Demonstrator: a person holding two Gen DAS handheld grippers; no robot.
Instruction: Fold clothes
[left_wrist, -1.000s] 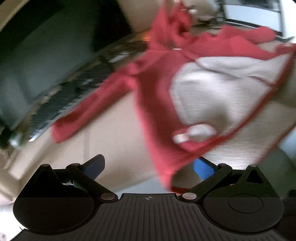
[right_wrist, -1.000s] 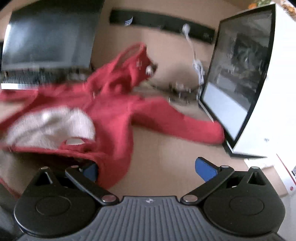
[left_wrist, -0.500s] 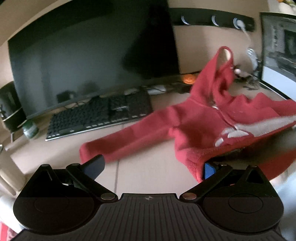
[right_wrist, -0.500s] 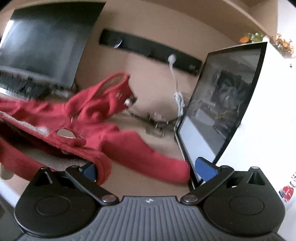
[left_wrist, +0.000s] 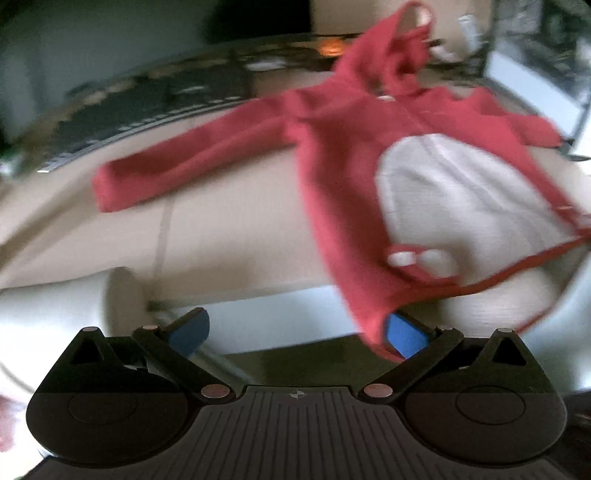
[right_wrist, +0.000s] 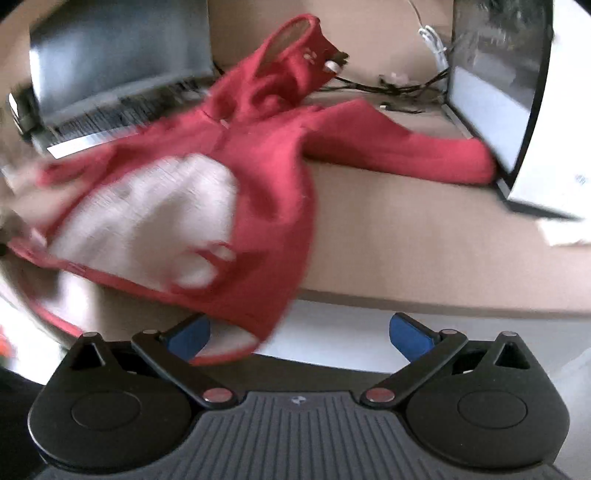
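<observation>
Tan worktop (right_wrist: 406, 240) is carrying a keyboard (left_wrist: 147, 110) and monitors, and across it a red hoodie (right_wrist: 266, 158) is lying spread, sleeves out, its hem hanging over the near edge. Soft, light and floppy by the look of it, it is inviting pinches at the hem corners. Left tool (left_wrist: 295, 334) and right tool (right_wrist: 299, 332) are both gaping wide, each with one pad touching the hem.

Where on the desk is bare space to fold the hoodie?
Bare desk lies between the red hoodie body and the white computer case, and also below its left sleeve. It is crowded at the back: keyboard and cables.
</observation>
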